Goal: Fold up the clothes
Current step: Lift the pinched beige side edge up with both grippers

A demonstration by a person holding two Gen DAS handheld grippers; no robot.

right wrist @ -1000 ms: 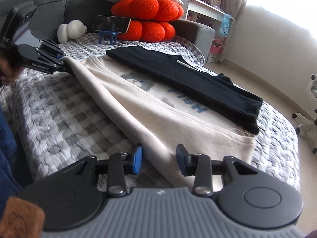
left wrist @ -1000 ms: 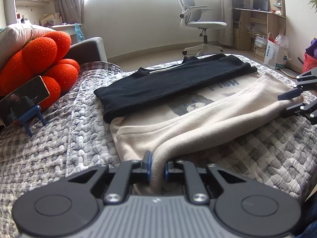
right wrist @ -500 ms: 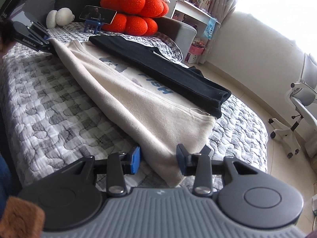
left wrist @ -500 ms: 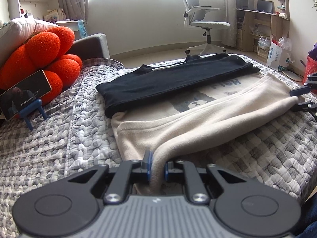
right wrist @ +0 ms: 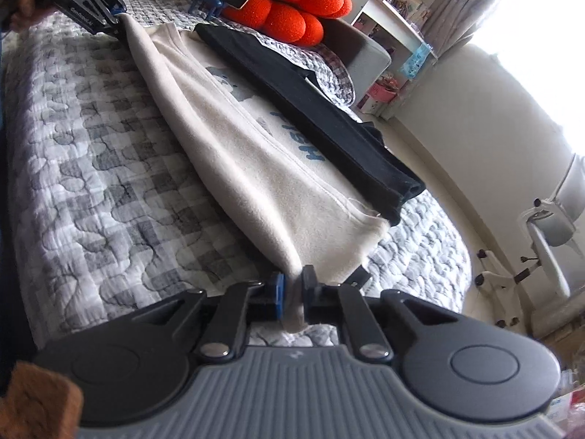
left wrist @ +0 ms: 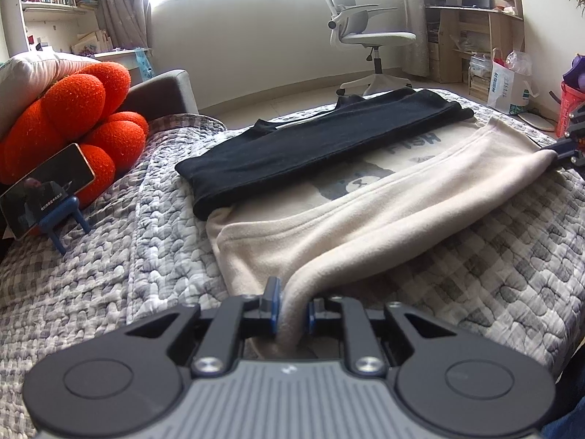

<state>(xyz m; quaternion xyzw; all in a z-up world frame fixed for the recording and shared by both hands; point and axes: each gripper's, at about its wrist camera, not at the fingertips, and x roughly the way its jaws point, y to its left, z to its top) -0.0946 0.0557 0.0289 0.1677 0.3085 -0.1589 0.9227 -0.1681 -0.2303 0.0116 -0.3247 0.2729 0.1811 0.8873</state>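
A cream fleece garment (left wrist: 365, 212) lies spread across the bed (left wrist: 109, 256), printed with a bear and blue letters on its upper face. Its near long edge is folded over into a soft roll that runs from one hand-held gripper to the other. A black garment (left wrist: 310, 146), folded into a long strip, rests on the cream one's far edge, partly overlapping it.

The left hand-held gripper (left wrist: 290, 311) pinches one end of the cream roll, the cloth bunched between its blue pads. The right hand-held gripper (right wrist: 292, 296) has just been closing and now pinches the opposite corner, fabric pressed tight between its pads. In the left wrist view the right one shows at the far right edge (left wrist: 565, 146), with the cream corner pulled to a point at it.

The bed carries a grey-and-white quilted cover. Near its head sit an orange cushion (left wrist: 73, 117) and a phone (left wrist: 44, 190) on a blue stand. Beyond the bed stands a white office chair (left wrist: 365, 36).
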